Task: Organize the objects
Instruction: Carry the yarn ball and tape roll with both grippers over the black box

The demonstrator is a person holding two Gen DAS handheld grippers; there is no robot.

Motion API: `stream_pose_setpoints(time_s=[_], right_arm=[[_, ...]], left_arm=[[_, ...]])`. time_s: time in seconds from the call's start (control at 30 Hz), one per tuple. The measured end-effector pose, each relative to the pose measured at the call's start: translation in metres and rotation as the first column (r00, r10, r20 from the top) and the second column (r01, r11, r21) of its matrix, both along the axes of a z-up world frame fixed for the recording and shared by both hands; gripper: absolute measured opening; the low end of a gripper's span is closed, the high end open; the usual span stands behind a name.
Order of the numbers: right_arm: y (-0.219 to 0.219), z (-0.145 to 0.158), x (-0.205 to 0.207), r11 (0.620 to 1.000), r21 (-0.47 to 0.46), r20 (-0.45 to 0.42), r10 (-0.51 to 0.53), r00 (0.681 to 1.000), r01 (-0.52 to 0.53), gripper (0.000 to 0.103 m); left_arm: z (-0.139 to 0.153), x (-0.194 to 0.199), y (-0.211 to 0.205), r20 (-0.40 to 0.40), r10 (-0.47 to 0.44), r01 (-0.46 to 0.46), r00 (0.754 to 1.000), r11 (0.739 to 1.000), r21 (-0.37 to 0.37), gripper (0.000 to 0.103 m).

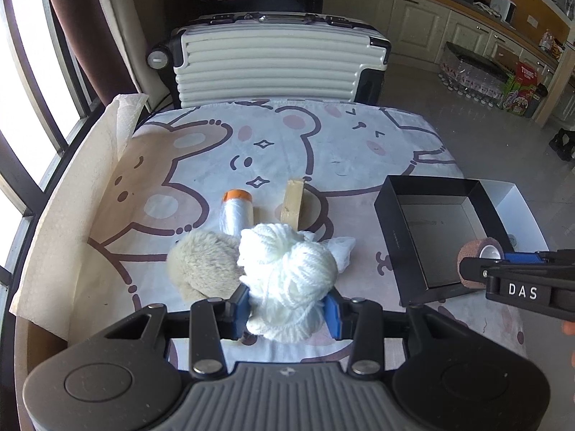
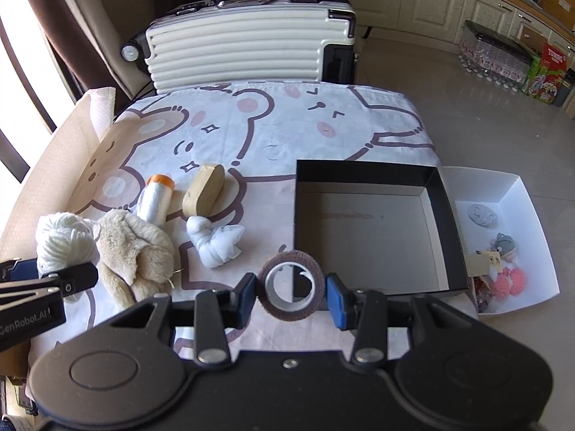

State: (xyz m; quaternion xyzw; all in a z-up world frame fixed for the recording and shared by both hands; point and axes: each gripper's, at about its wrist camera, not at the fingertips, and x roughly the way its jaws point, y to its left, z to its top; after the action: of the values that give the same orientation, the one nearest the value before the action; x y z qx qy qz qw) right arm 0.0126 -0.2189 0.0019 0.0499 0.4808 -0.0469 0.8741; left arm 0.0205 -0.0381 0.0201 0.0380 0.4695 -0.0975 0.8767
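- Left wrist view: the left tool is clamped on a ball of white yarn, its blue pads pressed into either side of the ball, above the cartoon-bear cloth covering the counter.
- Taking the black box as landmark, the yarn sits well to its left, and a fluffy beige plush lies touching the yarn on the side away from the box.
- Beyond the yarn stand a plastic-film roll with an orange cap and a wooden block, both left of the box.
- The right tool reaches in from the right, holding a brown tape roll over the box's near corner.
- A white suitcase stands past the counter's far edge.
- Right wrist view: the right tool is clamped on the brown tape roll, which hangs over the near left corner of the black box.
- A white tray sits just right of the box, with small trinkets inside.
- Left of the box lie a knotted white cloth, the wooden block, the film roll and the plush; the yarn is farthest, in the left tool.
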Motion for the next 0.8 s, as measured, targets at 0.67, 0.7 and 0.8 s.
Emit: stream_pose_setpoints(time_s=[0.67, 0.7, 0.8], right_arm=[[-0.065, 0.003, -0.016, 0.990, 0.016, 0.058, -0.141, 0.988, 0.140, 0.043], [-0.068, 0.003, -0.018, 0.989, 0.016, 0.060, -0.146, 0.987, 0.145, 0.043], [-0.078, 0.002, -0.021, 0.986, 0.017, 0.060, -0.169, 0.984, 0.168, 0.043]], left_arm=[[-0.012, 0.012, -0.079, -0.008, -0.126, 0.126, 0.992, 0.992, -0.027, 0.043], [-0.013, 0.012, -0.083, -0.008, -0.132, 0.131, 0.991, 0.991, -0.030, 0.043], [-0.013, 0.013, -0.094, -0.006, -0.146, 0.145, 0.989, 0.988, -0.046, 0.043]])
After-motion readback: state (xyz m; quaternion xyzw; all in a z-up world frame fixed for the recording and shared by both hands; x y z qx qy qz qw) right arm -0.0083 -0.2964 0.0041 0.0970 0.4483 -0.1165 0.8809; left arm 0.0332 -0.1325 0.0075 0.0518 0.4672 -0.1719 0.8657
